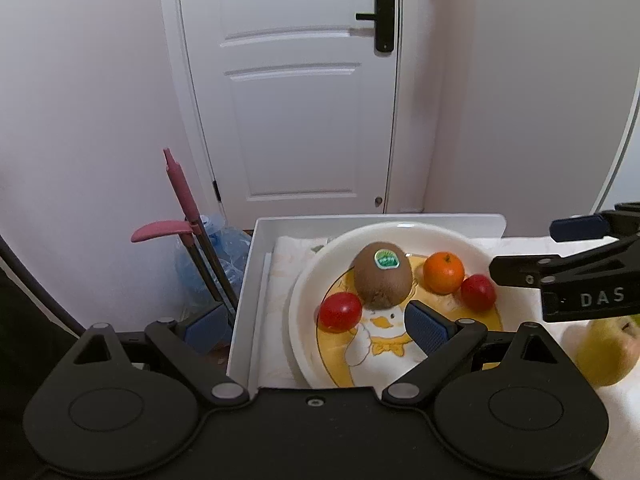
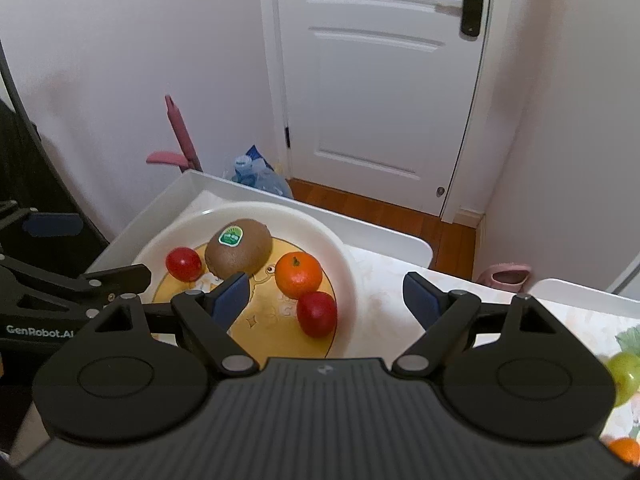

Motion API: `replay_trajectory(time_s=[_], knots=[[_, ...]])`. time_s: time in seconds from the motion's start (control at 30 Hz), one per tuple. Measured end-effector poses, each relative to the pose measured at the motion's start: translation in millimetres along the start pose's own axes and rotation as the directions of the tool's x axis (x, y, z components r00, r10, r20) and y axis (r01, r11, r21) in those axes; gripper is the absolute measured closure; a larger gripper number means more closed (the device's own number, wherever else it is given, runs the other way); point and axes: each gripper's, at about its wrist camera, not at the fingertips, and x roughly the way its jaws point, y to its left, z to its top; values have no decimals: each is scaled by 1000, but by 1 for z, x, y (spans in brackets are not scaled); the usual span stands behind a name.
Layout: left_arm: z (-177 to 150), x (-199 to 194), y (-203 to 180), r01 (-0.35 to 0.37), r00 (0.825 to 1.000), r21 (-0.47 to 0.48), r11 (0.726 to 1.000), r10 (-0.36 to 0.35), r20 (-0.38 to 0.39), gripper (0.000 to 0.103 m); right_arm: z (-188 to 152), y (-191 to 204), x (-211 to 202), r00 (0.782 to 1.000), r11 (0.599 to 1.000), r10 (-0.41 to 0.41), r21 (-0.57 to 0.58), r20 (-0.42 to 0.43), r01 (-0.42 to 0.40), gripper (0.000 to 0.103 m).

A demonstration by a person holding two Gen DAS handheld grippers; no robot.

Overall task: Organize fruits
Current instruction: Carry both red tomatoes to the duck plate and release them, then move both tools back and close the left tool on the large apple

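Note:
A white plate (image 1: 308, 280) with a yellow duck picture holds a brown kiwi (image 1: 382, 280) with a green sticker, an orange mandarin (image 1: 443, 273) and two red tomatoes (image 1: 340, 312) (image 1: 478, 292). My left gripper (image 1: 316, 324) is open and empty over the plate's near left side. My right gripper (image 2: 326, 300) is open and empty above the plate (image 2: 352, 280); the kiwi (image 2: 238, 246), mandarin (image 2: 298, 274) and tomatoes (image 2: 184, 264) (image 2: 316, 314) show there too. A green pear (image 1: 608, 352) lies on the table to the right.
The plate stands on a white table (image 2: 400, 240) with a raised rim. A green fruit (image 2: 624, 372) and an orange one (image 2: 626, 450) lie at the right edge. Beyond the table are a white door (image 1: 300, 100), a pink dustpan handle (image 1: 180, 188) and a blue bag (image 1: 224, 248).

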Motion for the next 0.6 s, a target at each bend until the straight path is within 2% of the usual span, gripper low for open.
replay_trajectory(time_s=[0.17, 0.23, 0.6], knots=[[4, -18, -9, -3, 1000, 2, 1000, 3, 24, 5, -1, -12, -29, 999, 998, -8, 61, 49, 5, 0], [5, -27, -14, -1, 999, -6, 1000, 1, 33, 0, -3, -16, -42, 998, 998, -18, 66, 65, 14, 0], [-1, -79, -57, 1, 997, -32, 999, 2, 78, 0, -33, -65, -115, 996, 996, -45, 75, 81, 39, 0]])
